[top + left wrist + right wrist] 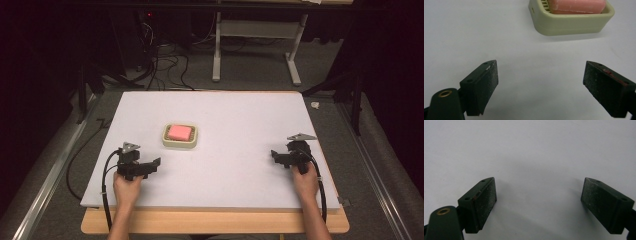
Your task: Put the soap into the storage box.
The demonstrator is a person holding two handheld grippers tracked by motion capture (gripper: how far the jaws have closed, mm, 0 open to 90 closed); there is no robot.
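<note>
the left gripper (156, 164) was held low over the white table (240, 120), jaws spread wide w/ nothing between them. the pink soap (179, 132) was seen lying in the cream soap dish (167, 142), just ahead of that gripper & a bit to its right, not touched. the right gripper (274, 156) was held well apart near the table's right edge, jaws also wide open & empty, w/ bare table under them.
</note>
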